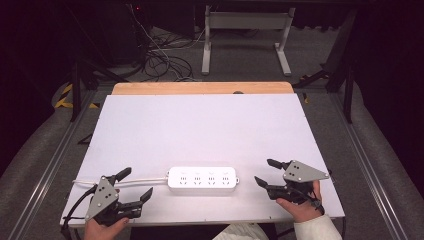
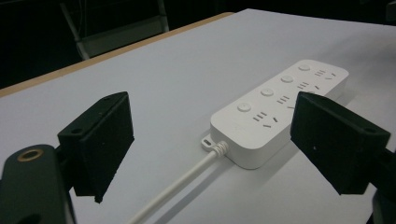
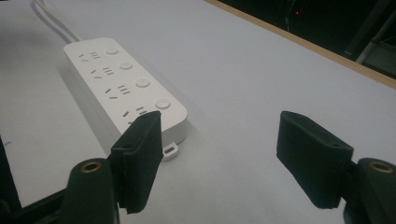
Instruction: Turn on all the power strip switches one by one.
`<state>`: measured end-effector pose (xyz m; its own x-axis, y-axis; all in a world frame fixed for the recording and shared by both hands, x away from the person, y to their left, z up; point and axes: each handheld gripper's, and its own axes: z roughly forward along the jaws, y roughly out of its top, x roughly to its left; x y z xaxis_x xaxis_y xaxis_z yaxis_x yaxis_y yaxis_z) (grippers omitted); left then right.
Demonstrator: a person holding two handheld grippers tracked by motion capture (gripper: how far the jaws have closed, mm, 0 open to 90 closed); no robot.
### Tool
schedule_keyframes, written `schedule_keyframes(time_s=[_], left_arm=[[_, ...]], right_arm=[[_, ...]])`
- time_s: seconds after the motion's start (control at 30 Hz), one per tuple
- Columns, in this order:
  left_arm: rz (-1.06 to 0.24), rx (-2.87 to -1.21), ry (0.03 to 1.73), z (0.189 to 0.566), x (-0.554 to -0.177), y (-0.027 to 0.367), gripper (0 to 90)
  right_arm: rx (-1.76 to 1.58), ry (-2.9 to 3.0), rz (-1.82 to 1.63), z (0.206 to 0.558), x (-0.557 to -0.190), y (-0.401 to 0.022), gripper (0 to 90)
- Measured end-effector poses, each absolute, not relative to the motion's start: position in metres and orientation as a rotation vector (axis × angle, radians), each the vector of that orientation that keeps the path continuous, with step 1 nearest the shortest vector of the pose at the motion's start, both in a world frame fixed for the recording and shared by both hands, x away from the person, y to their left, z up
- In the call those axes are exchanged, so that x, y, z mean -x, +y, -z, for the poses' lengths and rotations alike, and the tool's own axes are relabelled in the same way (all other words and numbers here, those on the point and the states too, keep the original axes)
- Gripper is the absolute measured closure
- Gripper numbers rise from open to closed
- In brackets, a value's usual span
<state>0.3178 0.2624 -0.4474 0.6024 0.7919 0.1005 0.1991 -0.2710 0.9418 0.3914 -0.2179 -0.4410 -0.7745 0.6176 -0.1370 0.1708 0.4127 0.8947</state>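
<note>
A white power strip (image 1: 202,180) lies flat near the front edge of the white surface (image 1: 200,125), its cord (image 1: 120,180) trailing off to the left. The left gripper (image 1: 136,183) and the right gripper (image 1: 264,172) flank it on either side, each near one end without touching it. Both grippers' jaws stand apart with nothing between them.

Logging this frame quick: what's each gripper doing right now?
Left gripper: open, holding nothing, beside the power strip's cable end.
Right gripper: open, holding nothing, off the strip's other end.
</note>
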Motion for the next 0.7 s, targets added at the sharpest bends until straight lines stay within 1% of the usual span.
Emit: schedule_keyframes(time_s=[0.1,0.33,0.4,0.53,0.7], left_arm=[[-0.706,-1.798,0.814,0.4463,-0.3179,0.2632,13.8],[-0.791,-1.822,0.797,0.4419,-0.3149,0.2662,13.7],[-0.792,-1.824,0.793,0.4413,-0.3143,0.2668,13.7],[-0.724,-1.804,0.825,0.4418,-0.3154,0.2675,13.8],[-0.741,-1.803,0.819,0.4411,-0.3142,0.2673,13.9]], right_arm=[[-0.683,2.224,-1.341,0.4401,-0.3911,-0.2177,32.5],[-0.674,2.230,-1.332,0.4397,-0.3914,-0.2172,32.8],[-0.667,2.227,-1.337,0.4391,-0.3909,-0.2169,32.8],[-0.667,2.227,-1.339,0.4380,-0.3902,-0.2164,34.2],[-0.663,2.235,-1.344,0.4359,-0.3896,-0.2162,34.9]])
